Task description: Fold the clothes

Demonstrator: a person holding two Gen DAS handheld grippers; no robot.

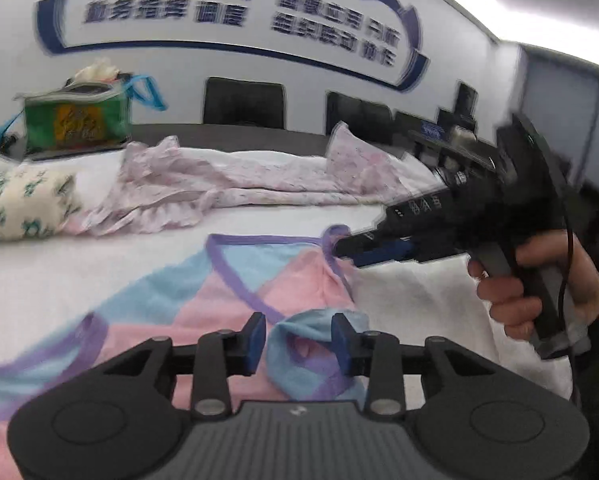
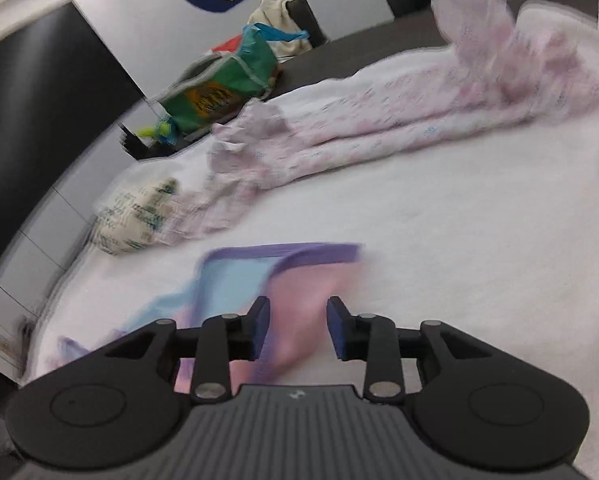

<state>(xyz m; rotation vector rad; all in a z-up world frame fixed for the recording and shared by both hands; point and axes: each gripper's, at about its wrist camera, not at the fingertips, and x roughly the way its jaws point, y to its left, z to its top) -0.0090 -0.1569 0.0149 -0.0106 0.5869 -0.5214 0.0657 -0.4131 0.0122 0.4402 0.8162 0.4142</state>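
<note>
A pink, light-blue and purple-trimmed garment (image 1: 235,288) lies spread on the white cloth (image 1: 419,292) covering the counter, filling the lower left and centre of the left wrist view. The left gripper (image 1: 299,340) sits low at the bottom centre, its fingers (image 1: 257,340) parted with a bunched fold of blue and purple fabric lying between them; the pads do not press on it. In the same view the right gripper (image 1: 341,248) enters from the right, held by a hand (image 1: 539,288), its tip at the purple-edged upper corner of the garment; motion blur hides whether it pinches the cloth. The right wrist view shows its fingers (image 2: 259,328) apart, with pink fabric of the garment (image 2: 295,304) between them.

Beyond, a pale pink patterned garment (image 1: 235,184) lies crumpled across the middle of the frame, a cream piece with green print (image 1: 19,208) at the left edge, and a green bag (image 1: 77,120) at upper left on the dark counter (image 1: 239,136).
</note>
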